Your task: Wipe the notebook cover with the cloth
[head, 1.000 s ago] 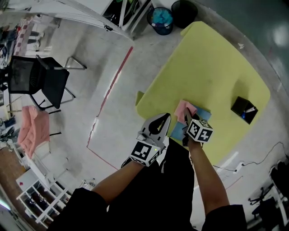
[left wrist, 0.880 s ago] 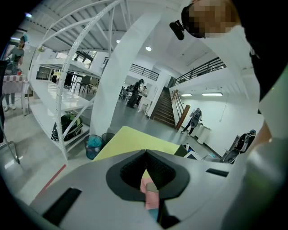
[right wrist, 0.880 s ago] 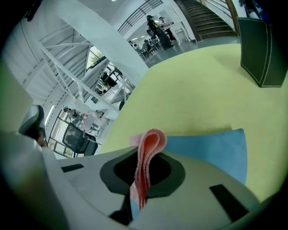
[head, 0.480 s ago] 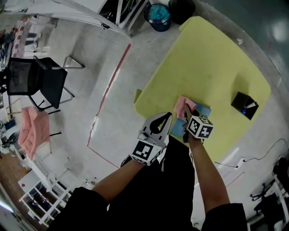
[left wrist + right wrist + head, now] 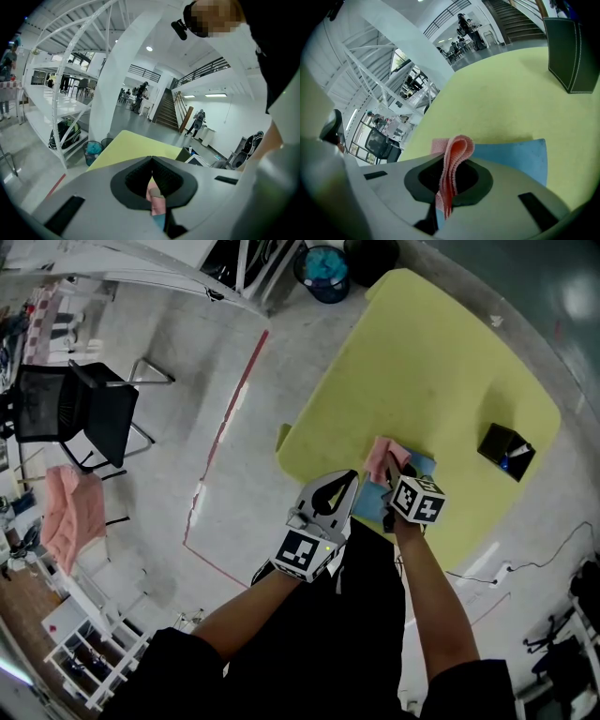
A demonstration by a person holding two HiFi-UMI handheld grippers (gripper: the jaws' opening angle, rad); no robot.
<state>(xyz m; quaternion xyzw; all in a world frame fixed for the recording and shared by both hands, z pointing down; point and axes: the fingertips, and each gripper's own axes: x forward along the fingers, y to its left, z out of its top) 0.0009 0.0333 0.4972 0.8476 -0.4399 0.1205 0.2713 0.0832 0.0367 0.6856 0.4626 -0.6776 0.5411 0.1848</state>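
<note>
A blue notebook (image 5: 419, 474) lies flat near the front edge of the yellow table (image 5: 450, 371). My right gripper (image 5: 391, 476) is shut on a folded pink cloth (image 5: 382, 457) that rests on the notebook's left end. In the right gripper view the cloth (image 5: 451, 174) stands pinched between the jaws, with the notebook (image 5: 511, 157) just beyond it. My left gripper (image 5: 348, 484) hovers off the table's front-left edge, shut and holding nothing. In the left gripper view (image 5: 151, 162) a bit of the cloth (image 5: 157, 202) shows through the gap below the pads.
A black box (image 5: 504, 451) stands on the table's right side; the right gripper view shows this box (image 5: 573, 50) too. Two bins (image 5: 327, 261) sit past the far corner. A black chair (image 5: 80, 409), a pink-draped chair (image 5: 70, 517) and a white rack (image 5: 80, 652) stand to the left.
The view has drifted a little. My right gripper with the cloth has slid slightly toward the table's front edge over the notebook. The left gripper has kept its place.
</note>
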